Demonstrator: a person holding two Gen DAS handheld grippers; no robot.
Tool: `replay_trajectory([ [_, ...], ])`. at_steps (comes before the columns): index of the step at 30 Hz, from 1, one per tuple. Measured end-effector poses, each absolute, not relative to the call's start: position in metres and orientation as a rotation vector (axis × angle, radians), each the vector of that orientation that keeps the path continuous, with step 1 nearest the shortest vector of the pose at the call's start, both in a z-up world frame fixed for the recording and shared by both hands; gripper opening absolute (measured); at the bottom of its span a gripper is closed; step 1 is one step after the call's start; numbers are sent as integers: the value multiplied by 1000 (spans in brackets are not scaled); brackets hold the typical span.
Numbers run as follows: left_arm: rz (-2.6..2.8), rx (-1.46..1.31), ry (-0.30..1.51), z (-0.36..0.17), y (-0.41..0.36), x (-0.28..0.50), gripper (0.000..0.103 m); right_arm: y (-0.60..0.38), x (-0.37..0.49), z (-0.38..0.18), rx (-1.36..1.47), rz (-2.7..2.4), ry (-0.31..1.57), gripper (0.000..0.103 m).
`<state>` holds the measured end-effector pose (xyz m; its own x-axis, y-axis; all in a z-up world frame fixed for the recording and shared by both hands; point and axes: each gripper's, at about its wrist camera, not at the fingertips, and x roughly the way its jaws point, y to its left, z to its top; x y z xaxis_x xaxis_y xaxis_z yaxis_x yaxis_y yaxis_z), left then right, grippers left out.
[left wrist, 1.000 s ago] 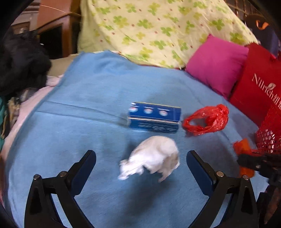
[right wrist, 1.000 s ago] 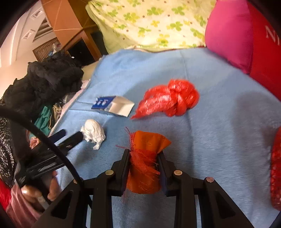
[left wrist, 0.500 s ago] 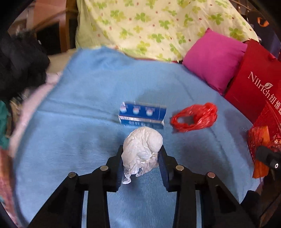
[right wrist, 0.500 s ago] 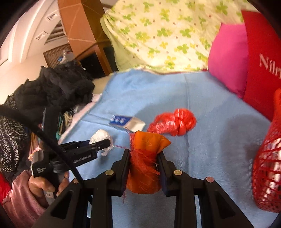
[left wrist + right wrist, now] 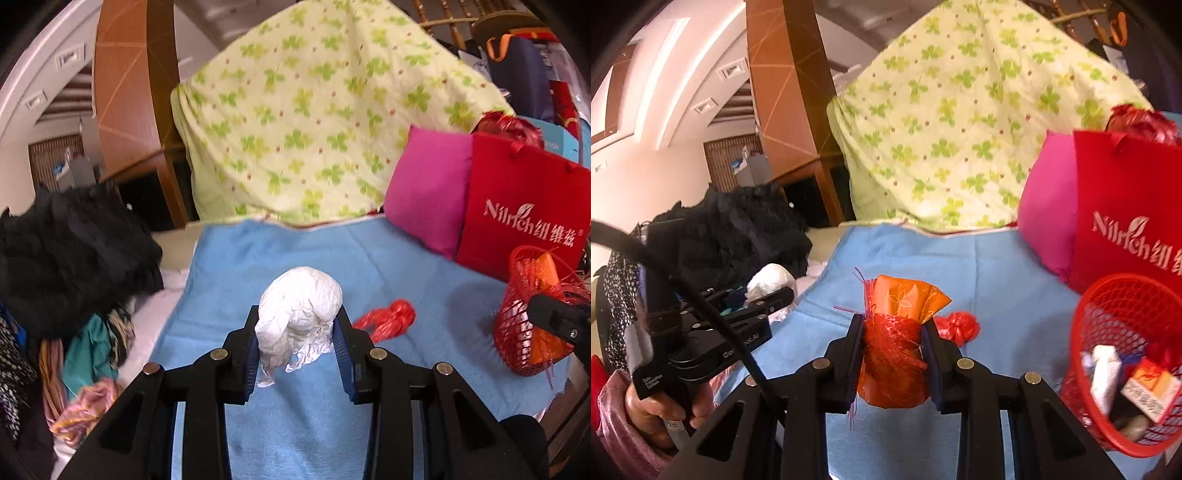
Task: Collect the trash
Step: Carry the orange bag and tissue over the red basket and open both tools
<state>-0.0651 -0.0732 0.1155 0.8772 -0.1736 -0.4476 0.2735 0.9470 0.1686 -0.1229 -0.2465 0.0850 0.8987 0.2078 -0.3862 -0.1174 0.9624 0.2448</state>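
Note:
My left gripper is shut on a crumpled white paper ball and holds it up above the blue blanket. My right gripper is shut on an orange wrapper bundled in red netting, also lifted. A crumpled red plastic bag lies on the blanket, also in the right wrist view. A red mesh basket with several pieces of trash stands at the right, also in the left wrist view. The left gripper with the paper ball shows in the right wrist view.
A red Nilrich bag and a pink pillow stand behind the basket. A green clover quilt is piled at the back. Black clothing and mixed garments lie at the left.
My left gripper closed on the white paper ball and lifted it off the blanket. My right gripper rose with the orange wrapper and moved towards the red basket. The blue box has left both views.

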Motion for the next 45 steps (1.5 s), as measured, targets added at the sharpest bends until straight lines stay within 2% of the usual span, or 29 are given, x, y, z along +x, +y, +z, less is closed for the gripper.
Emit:
replay_trajectory([
  [15,-275,296,307,164,-112,-118,39,-270,-181,123,238,151,305,32],
  [45,-375,391,271,173,-200,-151,39,-335,-222,128,339,112,214,32],
])
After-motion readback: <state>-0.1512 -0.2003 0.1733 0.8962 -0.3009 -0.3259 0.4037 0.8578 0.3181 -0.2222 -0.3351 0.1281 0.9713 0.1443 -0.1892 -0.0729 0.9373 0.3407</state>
